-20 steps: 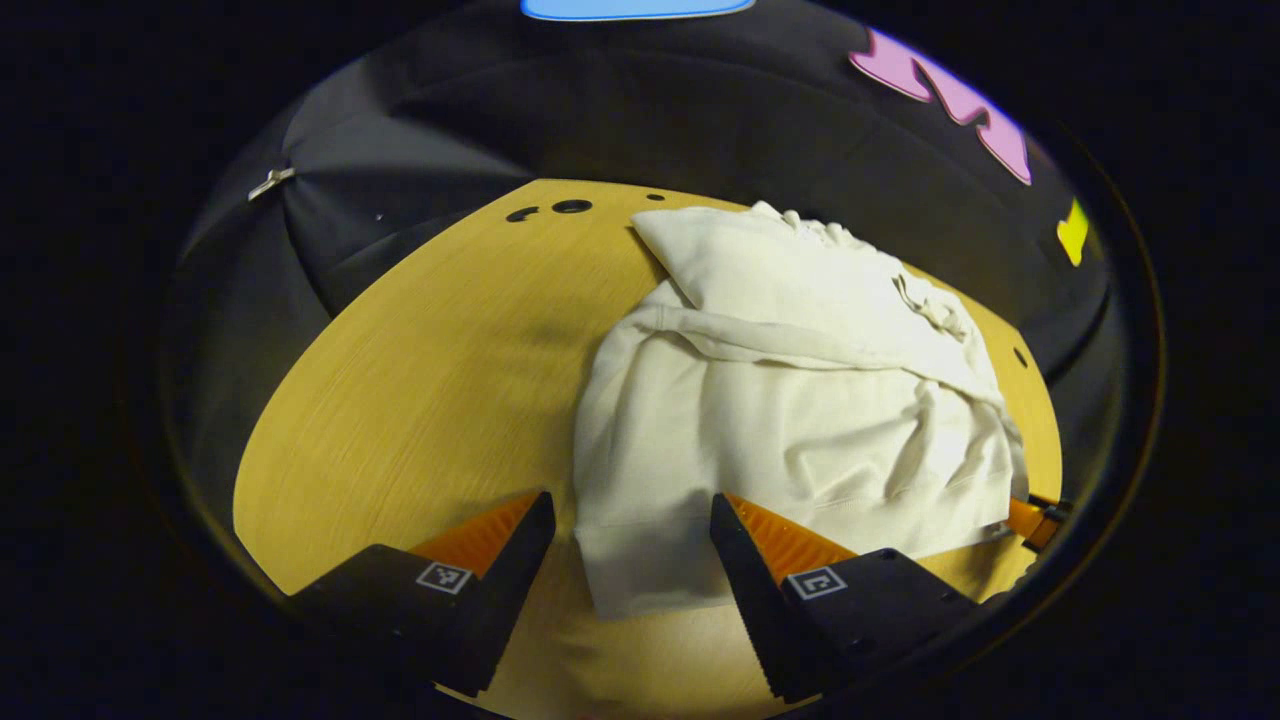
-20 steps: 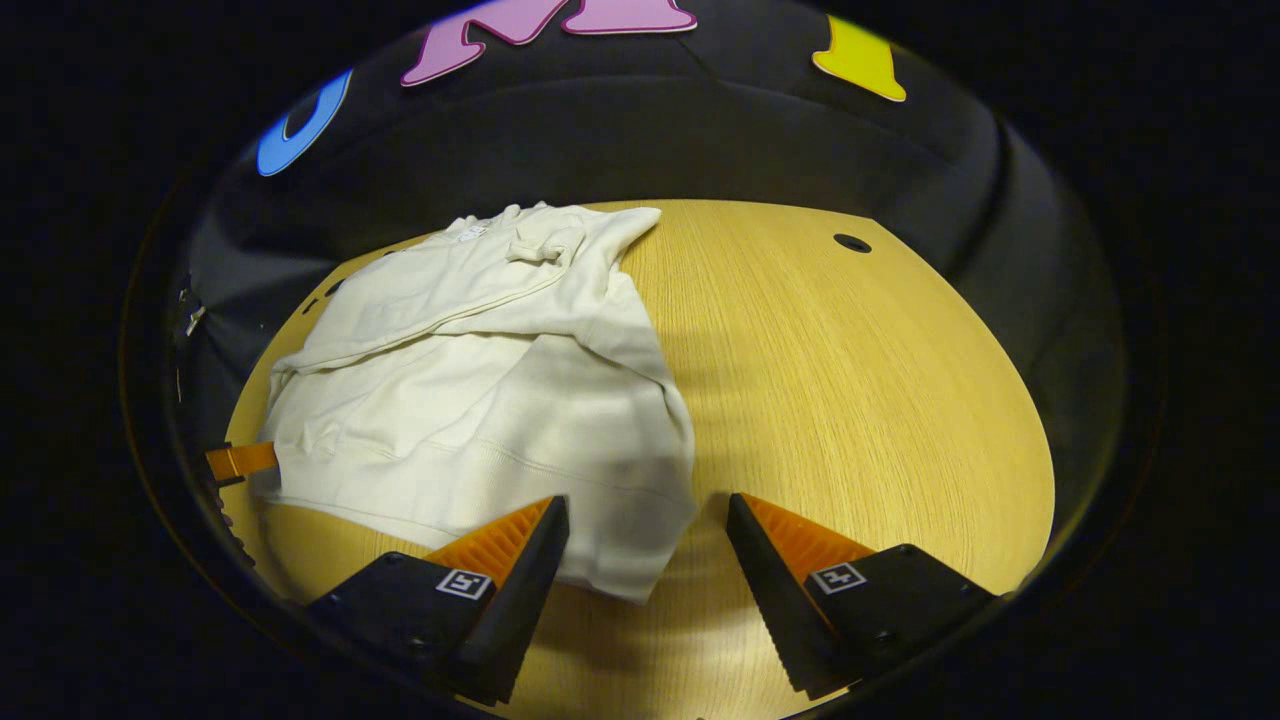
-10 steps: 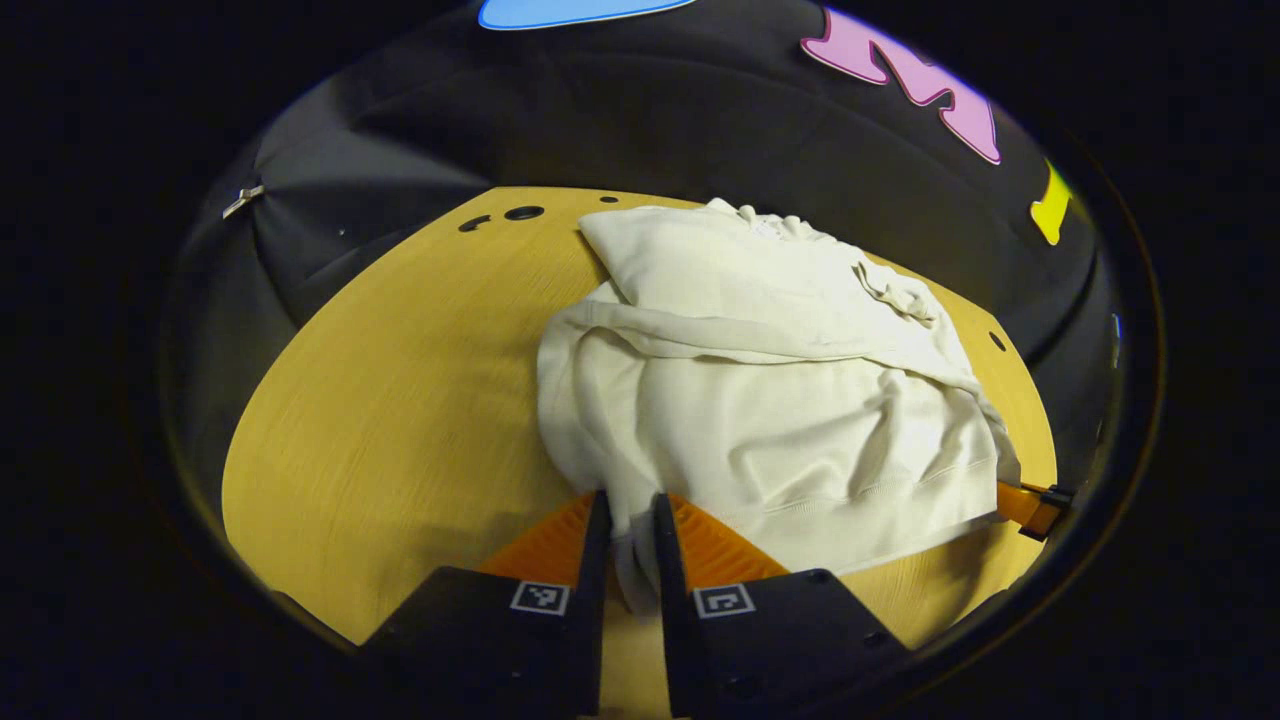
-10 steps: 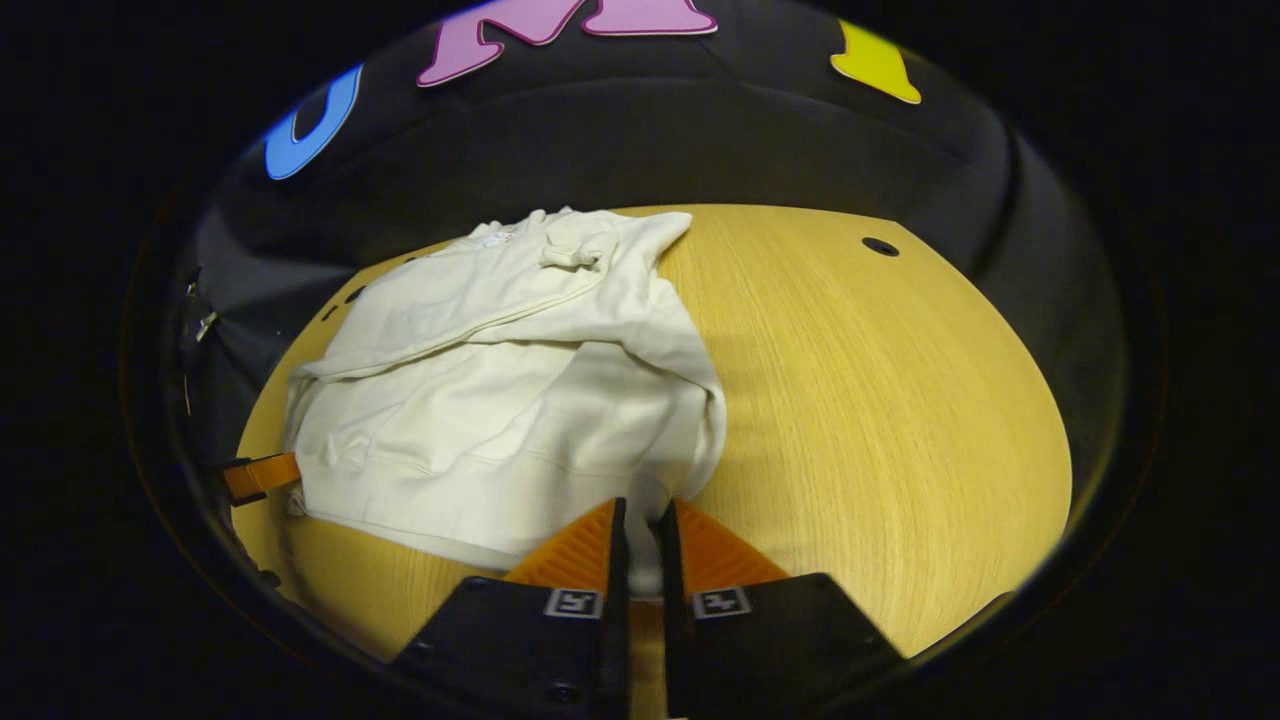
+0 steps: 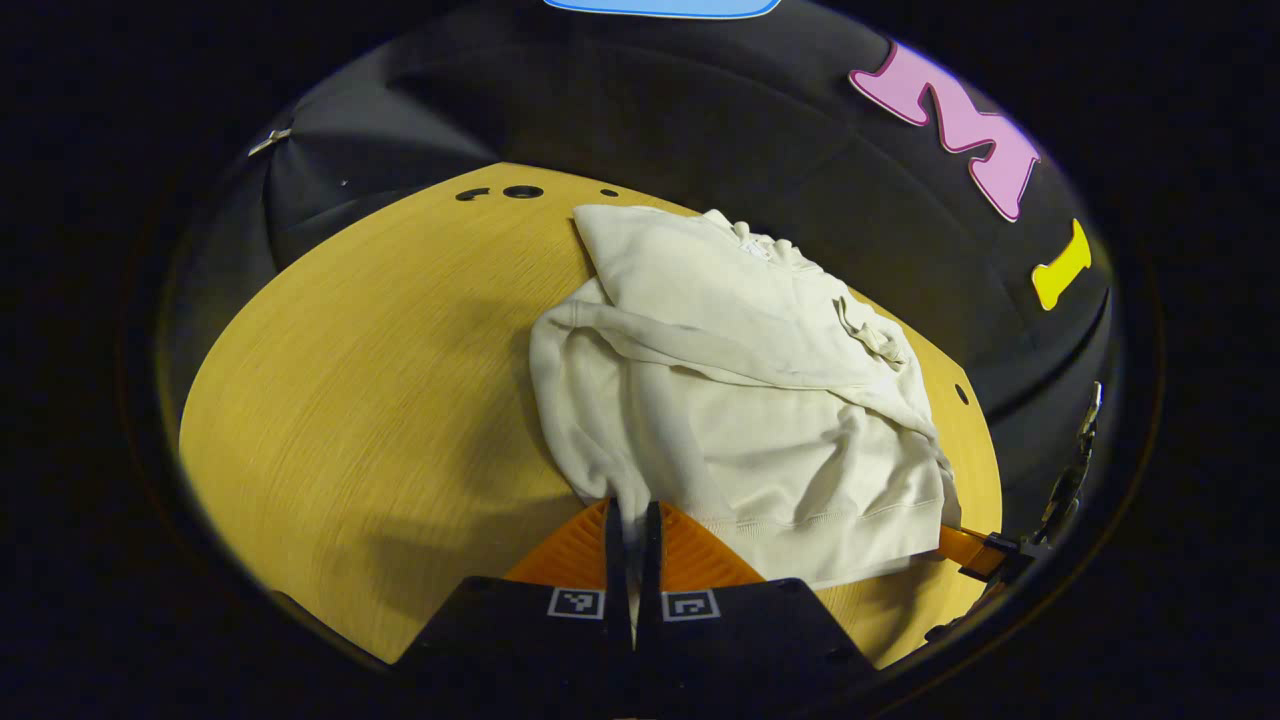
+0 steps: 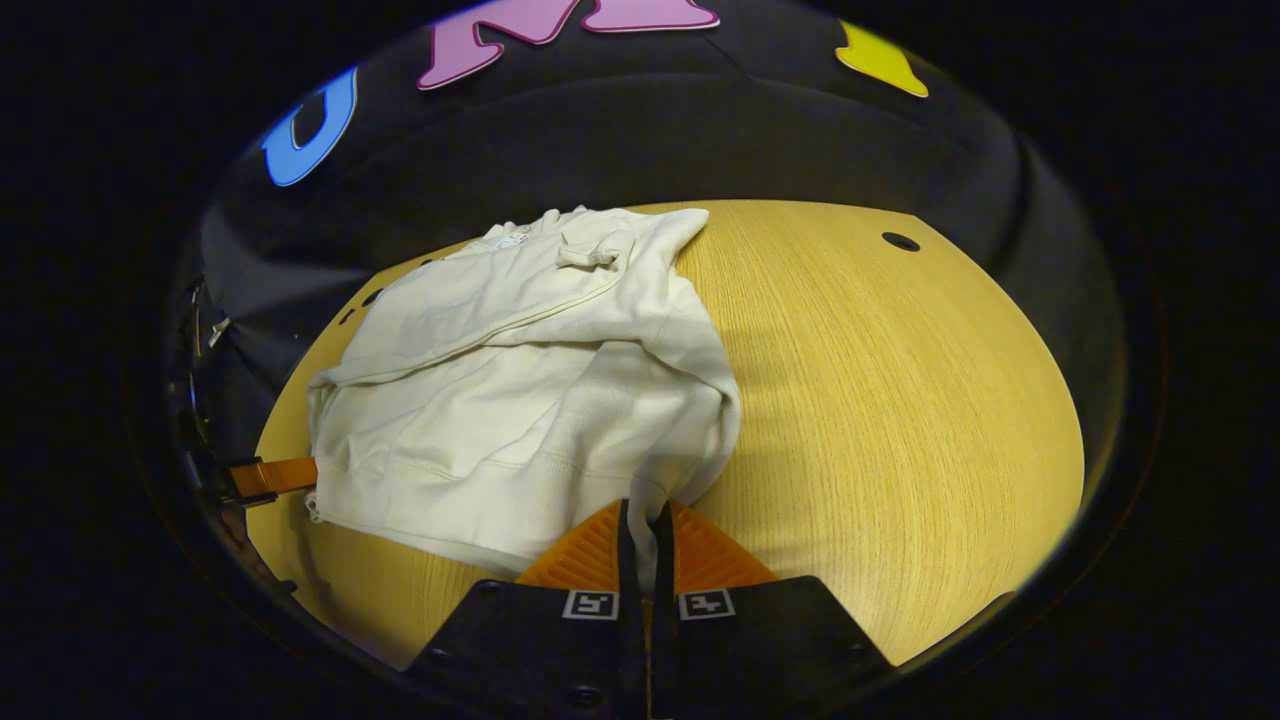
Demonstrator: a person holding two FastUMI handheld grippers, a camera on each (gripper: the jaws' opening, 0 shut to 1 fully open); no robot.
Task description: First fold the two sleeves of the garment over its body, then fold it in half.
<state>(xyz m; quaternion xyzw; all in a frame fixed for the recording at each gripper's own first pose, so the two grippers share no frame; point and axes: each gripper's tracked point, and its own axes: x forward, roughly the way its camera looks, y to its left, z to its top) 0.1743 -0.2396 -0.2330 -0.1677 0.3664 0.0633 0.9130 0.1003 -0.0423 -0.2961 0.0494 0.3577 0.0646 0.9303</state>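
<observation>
A cream sweatshirt (image 5: 740, 390) lies on the round wooden table (image 5: 360, 400), its sleeves folded across the body. My left gripper (image 5: 630, 520) is shut on the hem's near left corner, which rises off the table in a pinched fold. In the right gripper view the same sweatshirt (image 6: 530, 380) spreads to the left, and my right gripper (image 6: 640, 520) is shut on the hem's other corner, likewise lifted. The right gripper's finger (image 5: 975, 545) shows at the hem's far end in the left gripper view. The left gripper's finger (image 6: 275, 477) shows at the left edge in the right gripper view.
The table (image 6: 900, 400) has small holes near its far rim (image 5: 522, 191) (image 6: 900, 241). Black cloth walls close in behind it. A metal clip (image 5: 270, 140) hangs on the wall at the upper left in the left gripper view.
Both grippers went from open beside the hem corners to shut on them. The corners have since been lifted and drawn a little inward, bunching the lower body.
</observation>
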